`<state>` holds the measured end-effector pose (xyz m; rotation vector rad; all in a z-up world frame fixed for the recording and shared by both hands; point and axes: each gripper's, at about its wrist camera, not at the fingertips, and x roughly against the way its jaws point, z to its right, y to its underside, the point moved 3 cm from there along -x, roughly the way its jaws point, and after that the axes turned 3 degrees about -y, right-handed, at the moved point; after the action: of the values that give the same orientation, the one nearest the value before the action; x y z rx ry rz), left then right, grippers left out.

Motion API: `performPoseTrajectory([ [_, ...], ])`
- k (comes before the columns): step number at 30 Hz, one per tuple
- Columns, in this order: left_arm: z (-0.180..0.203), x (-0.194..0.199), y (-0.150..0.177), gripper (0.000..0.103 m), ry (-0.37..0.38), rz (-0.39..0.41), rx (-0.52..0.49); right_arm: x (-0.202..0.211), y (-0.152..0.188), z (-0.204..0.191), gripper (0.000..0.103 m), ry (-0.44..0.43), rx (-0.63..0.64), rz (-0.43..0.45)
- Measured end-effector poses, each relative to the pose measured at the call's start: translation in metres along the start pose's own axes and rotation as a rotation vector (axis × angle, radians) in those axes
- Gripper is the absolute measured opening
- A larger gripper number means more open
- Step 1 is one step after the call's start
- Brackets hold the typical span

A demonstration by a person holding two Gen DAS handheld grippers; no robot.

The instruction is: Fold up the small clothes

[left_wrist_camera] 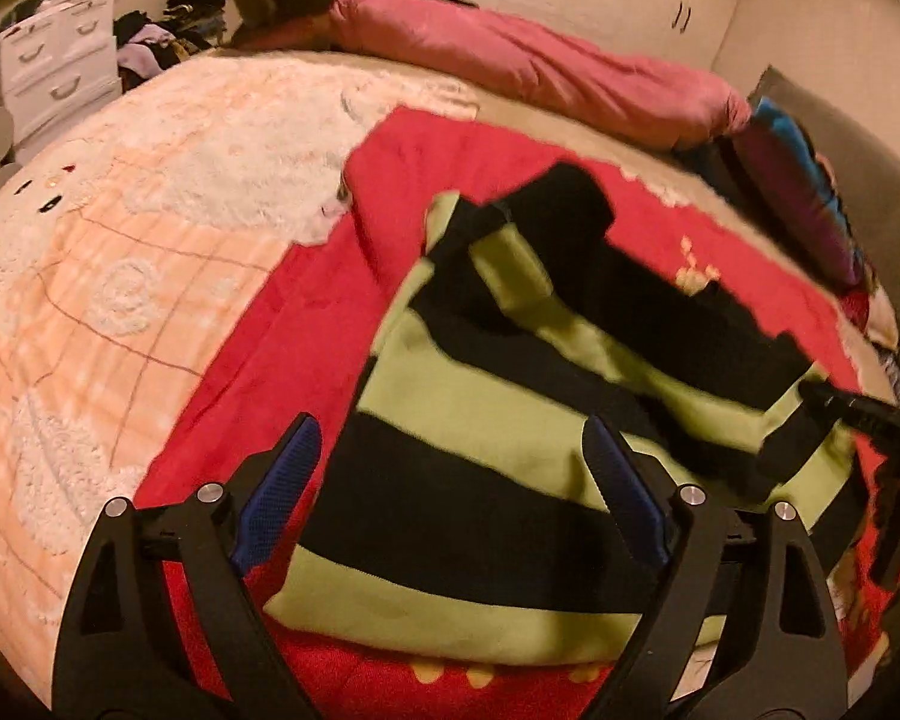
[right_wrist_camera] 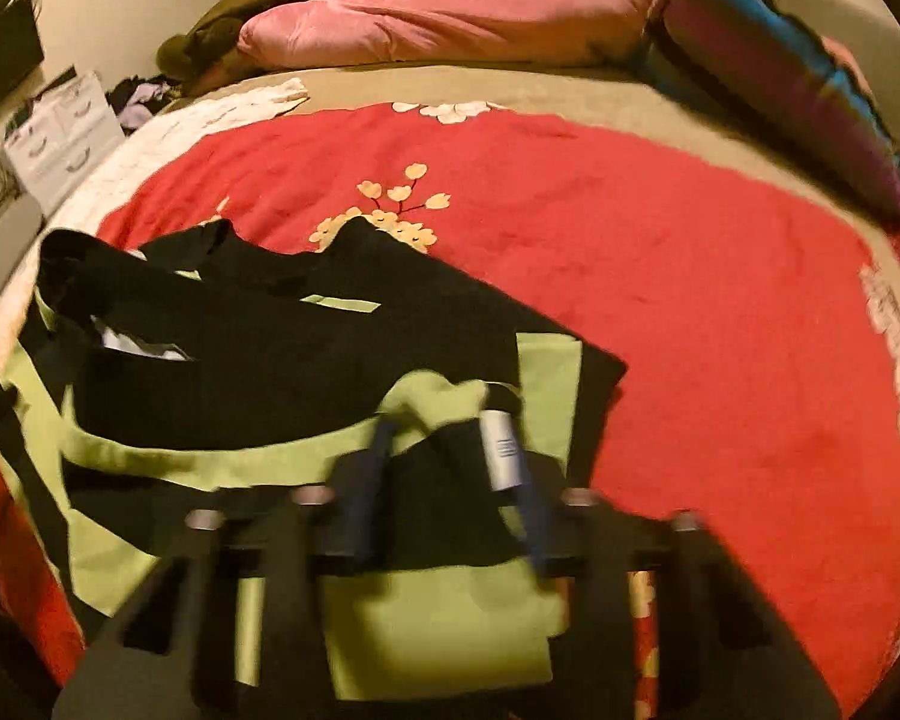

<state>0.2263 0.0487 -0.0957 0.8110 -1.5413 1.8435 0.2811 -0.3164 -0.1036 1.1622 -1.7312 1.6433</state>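
Covering most of the bed, a red blanket point(right_wrist_camera: 720, 300) with cream blossoms is the working surface, with a peach quilt point(left_wrist_camera: 90, 300) beside it and a pink duvet point(left_wrist_camera: 510, 60) bunched along the far edge. On the red blanket lies the task's thing, a small green-and-black striped garment point(left_wrist_camera: 450, 480), partly doubled over on itself and not yet squared, sitting directly under both tools. To do this fold well, I judge each tool should take a clean edge or corner of the cloth, lift only enough to clear the lower layer, and lay stripe onto stripe so the hem lines meet before letting go. The left gripper point(left_wrist_camera: 450, 456) tilts steeply down over the near part of the garment, its blue pads spread wide to either side of a black stripe and pressing on nothing. The right gripper point(right_wrist_camera: 444, 456) also slants down over the garment's right side; its view is smeared by motion, and the fingers look drawn well in with cloth bunched between them, though whether they truly pinch that fold I cannot tell.
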Motion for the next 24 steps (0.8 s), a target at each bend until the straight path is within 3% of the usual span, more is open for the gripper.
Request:
performPoseTrajectory([
  [2,-0.002,-0.006,0.003,0.055,-0.022,-0.019,-0.013,0.009,-0.005,0.003,0.011,-0.029,-0.041,0.032],
  [5,-0.011,-0.011,0.005,0.055,-0.016,-0.033,0.022,0.025,-0.014,0.034,0.010,-0.084,-0.240,0.111],
  [8,-0.017,-0.011,0.007,0.055,-0.012,-0.034,0.040,0.010,-0.013,0.055,0.015,-0.025,-0.304,0.050],
  [9,-0.018,-0.011,0.008,0.056,-0.009,-0.035,0.045,0.002,-0.009,0.056,0.026,0.011,-0.295,0.015],
  [10,-0.019,-0.010,0.009,0.058,-0.010,-0.034,0.048,-0.002,-0.005,0.056,0.045,0.057,-0.281,-0.005],
  [14,-0.021,-0.002,0.010,0.061,-0.005,-0.014,0.058,0.021,0.003,0.057,0.063,0.057,-0.306,0.085],
  [15,-0.023,0.004,0.009,0.061,0.000,0.007,0.062,0.032,0.006,0.056,0.071,0.068,-0.302,0.121],
  [19,-0.023,0.024,0.000,0.067,0.030,0.092,0.075,0.068,0.022,0.032,0.072,0.092,-0.184,0.199],
  [22,-0.020,0.032,-0.009,0.075,0.053,0.130,0.070,0.081,0.036,0.008,0.072,0.075,-0.054,0.217],
  [24,-0.017,0.029,-0.016,0.076,0.043,0.130,0.058,0.081,0.045,-0.008,0.072,0.050,0.013,0.201],
])
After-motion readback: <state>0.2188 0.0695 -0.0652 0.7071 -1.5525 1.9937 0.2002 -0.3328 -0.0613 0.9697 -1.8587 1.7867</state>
